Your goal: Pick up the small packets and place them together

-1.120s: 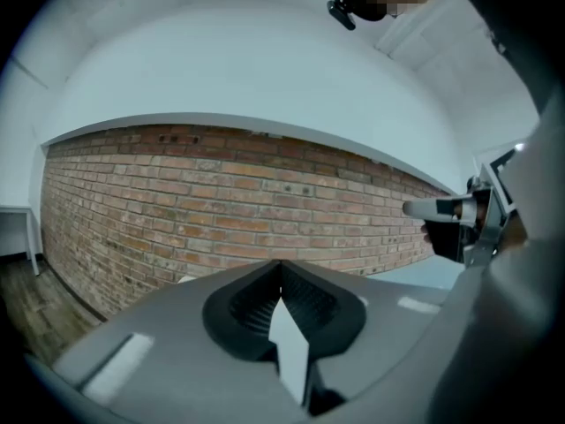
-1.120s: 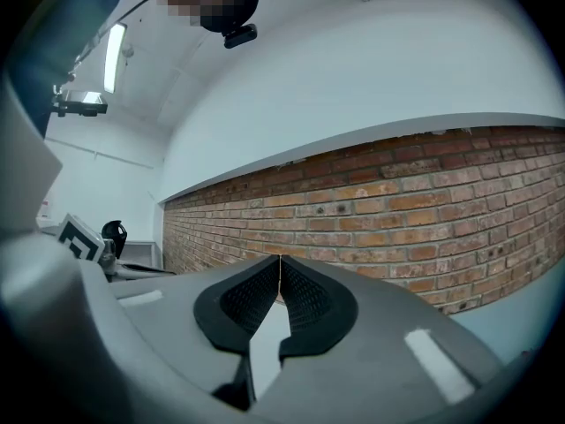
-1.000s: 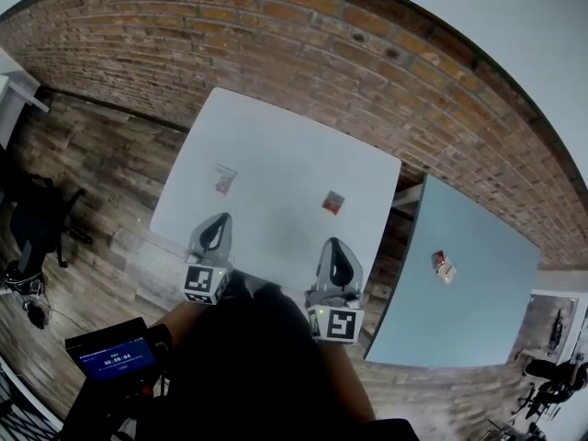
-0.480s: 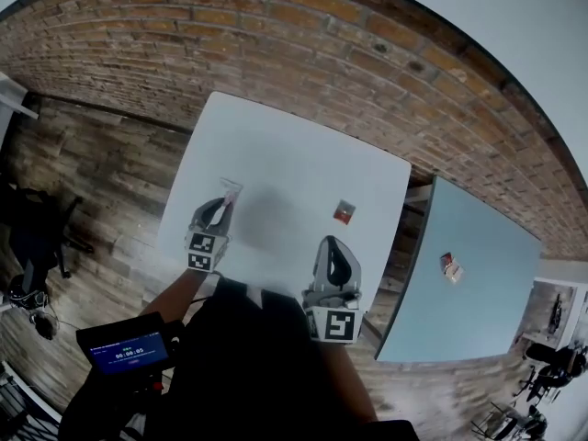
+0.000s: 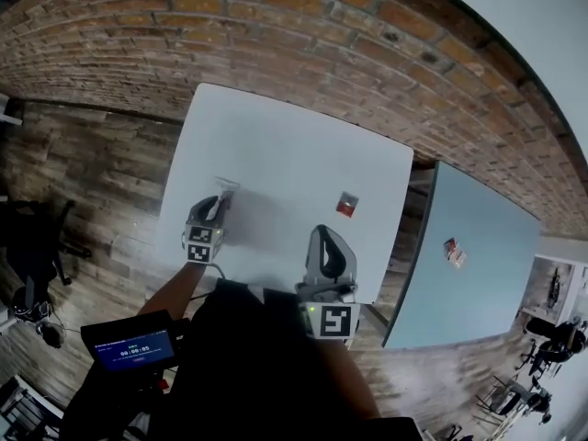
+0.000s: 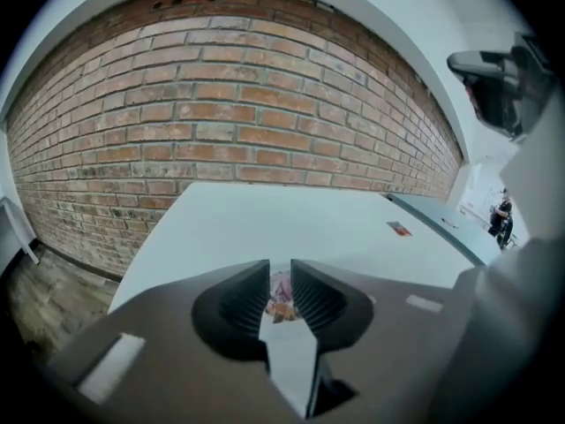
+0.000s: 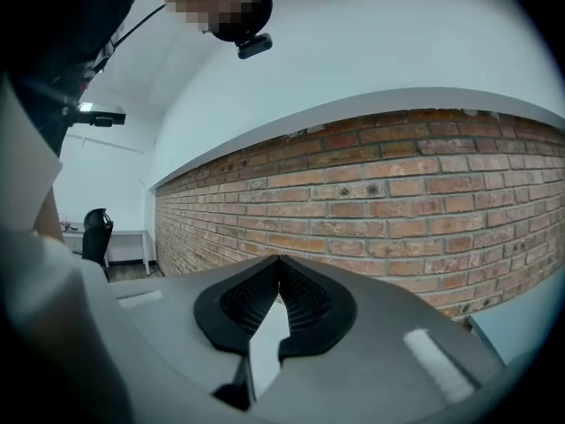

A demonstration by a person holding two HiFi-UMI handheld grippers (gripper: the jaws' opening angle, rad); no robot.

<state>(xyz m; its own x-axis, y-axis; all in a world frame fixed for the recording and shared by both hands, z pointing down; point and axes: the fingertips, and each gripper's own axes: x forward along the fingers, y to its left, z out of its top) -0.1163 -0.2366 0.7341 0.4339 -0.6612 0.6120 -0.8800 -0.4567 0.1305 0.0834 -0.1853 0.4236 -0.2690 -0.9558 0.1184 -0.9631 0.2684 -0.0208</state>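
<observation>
A small pink packet (image 6: 281, 295) sits pinched in the narrow gap between the jaws of my left gripper (image 6: 281, 268). In the head view that gripper (image 5: 220, 203) is low over the left part of the white table (image 5: 285, 145), with the packet (image 5: 226, 187) at its tips. A red packet (image 5: 346, 204) lies flat on the same table toward the right edge, and the left gripper view shows this red packet (image 6: 399, 229) far off. My right gripper (image 5: 323, 235) hovers at the table's near edge, shut and empty, and its shut tips (image 7: 280, 260) point at the brick wall.
A blue-grey table (image 5: 487, 292) stands to the right with another small packet (image 5: 451, 250) on it. A brick wall (image 5: 303, 35) runs behind both tables. Wooden floor surrounds them. A person's arms and dark clothing fill the lower part of the head view.
My left gripper reached forward to the pink packet a second ago and has stayed at it since. The right gripper has stayed by the near edge.
</observation>
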